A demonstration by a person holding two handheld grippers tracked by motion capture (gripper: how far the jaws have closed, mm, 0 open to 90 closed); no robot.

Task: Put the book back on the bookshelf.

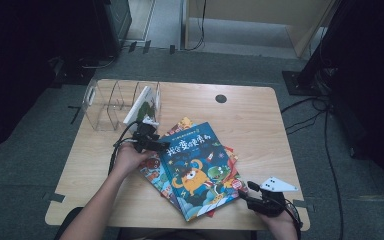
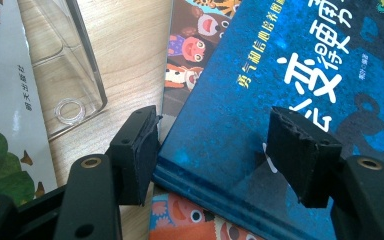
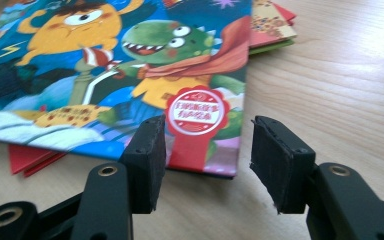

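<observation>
High view: the blue monster-cover picture book (image 1: 198, 167) lies slanted between both grippers. The left gripper (image 1: 166, 145) straddles its top corner, jaws apart; the right gripper (image 1: 245, 192), also open, faces its lower corner.

blue picture book (image 1: 198, 167) | closed, cover up | lying flat atop the book pile, table centre

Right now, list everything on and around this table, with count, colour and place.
blue book: one, blue monster cover, top of the pile at table centre.
books underneath: several, red and orange covers, fanned under it; number unclear.
white book: one, white with green leaves, leaning in the rack.
clear rack: one, transparent, table's far left.
table: one, light wood.
left tool: black, open at the blue book's far corner.
right tool: black, open at its near corner.
</observation>
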